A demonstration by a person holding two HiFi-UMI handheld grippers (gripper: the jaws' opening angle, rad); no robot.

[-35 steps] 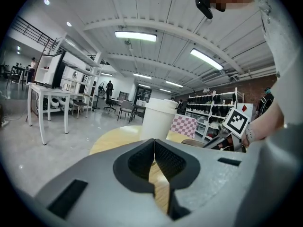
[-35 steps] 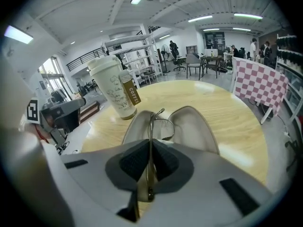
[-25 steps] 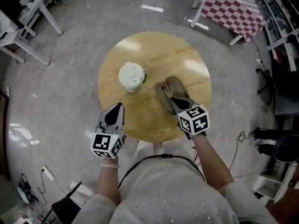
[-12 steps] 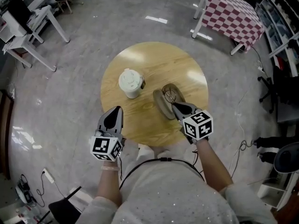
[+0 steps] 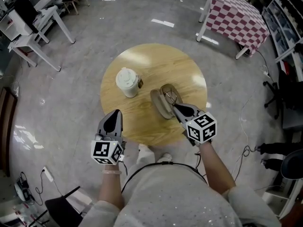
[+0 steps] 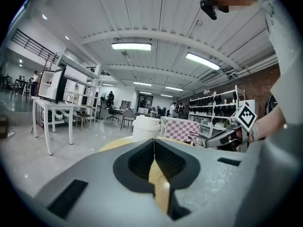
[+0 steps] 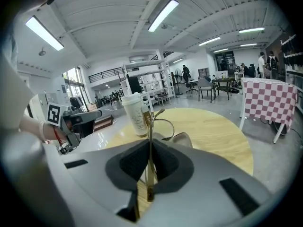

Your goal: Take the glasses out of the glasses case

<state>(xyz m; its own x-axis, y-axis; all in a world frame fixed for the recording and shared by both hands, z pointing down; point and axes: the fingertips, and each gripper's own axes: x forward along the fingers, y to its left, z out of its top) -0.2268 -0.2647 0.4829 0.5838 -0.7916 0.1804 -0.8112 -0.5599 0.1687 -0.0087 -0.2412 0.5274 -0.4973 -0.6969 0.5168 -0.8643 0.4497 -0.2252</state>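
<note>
An open brown glasses case (image 5: pixel 161 103) lies on the round wooden table (image 5: pixel 142 63), right of centre. My right gripper (image 5: pixel 176 107) hovers just over the case's near end, shut on thin gold-framed glasses (image 5: pixel 171 97). In the right gripper view the frame (image 7: pixel 150 126) stands upright between the pads, a lens rim (image 7: pixel 165 126) loops above the case (image 7: pixel 183 138), and the right gripper (image 7: pixel 150 148) is closed tight. My left gripper (image 5: pixel 117 113) hangs over the table's near-left edge, shut and holding nothing; its jaws (image 6: pixel 154 143) meet in the left gripper view.
A white lidded paper cup (image 5: pixel 128 82) stands left of the case, also the cup (image 7: pixel 134 111) ahead of the right jaws. A checkered-cloth table (image 5: pixel 236 8) stands at the back right, white desks (image 5: pixel 33 22) at the back left. Cables (image 5: pixel 28 188) lie on the floor.
Both grippers have risen. The right gripper has drawn back toward the table's near edge with the glasses, lifting them up from the case. The left gripper stays shut.
</note>
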